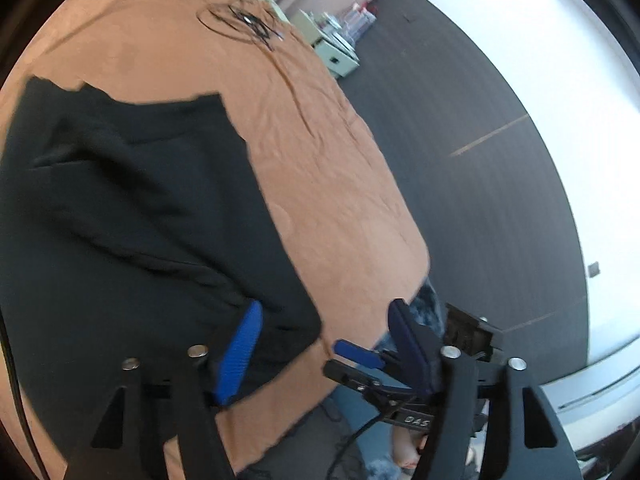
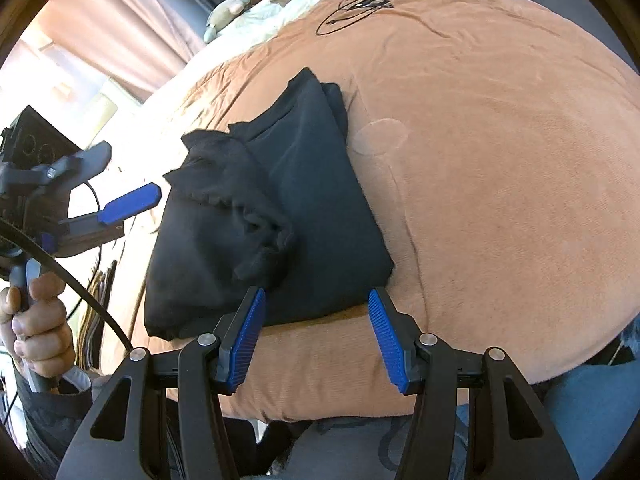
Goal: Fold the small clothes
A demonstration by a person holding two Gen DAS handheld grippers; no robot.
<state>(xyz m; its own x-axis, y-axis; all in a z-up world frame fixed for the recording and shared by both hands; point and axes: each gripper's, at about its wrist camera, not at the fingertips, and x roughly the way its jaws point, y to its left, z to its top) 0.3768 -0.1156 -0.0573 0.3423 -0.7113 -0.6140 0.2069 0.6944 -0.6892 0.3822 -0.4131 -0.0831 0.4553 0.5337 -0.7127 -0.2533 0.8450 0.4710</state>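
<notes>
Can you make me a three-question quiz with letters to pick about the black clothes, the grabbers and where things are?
1. Where does the black garment lie?
A. on the orange blanket
B. on the floor
C. in a basket

2. What colour are the right gripper's pads?
A. red
B. blue
C. green

3. How does the right gripper stand?
A. shut on the garment
B. open, near the garment's front edge
C. holding a cable

Answers:
1. A, orange cloth shows all around the garment.
2. B, both ribbed pads are blue.
3. B, the pads stand apart and pinch nothing; the right one is over bare blanket.
</notes>
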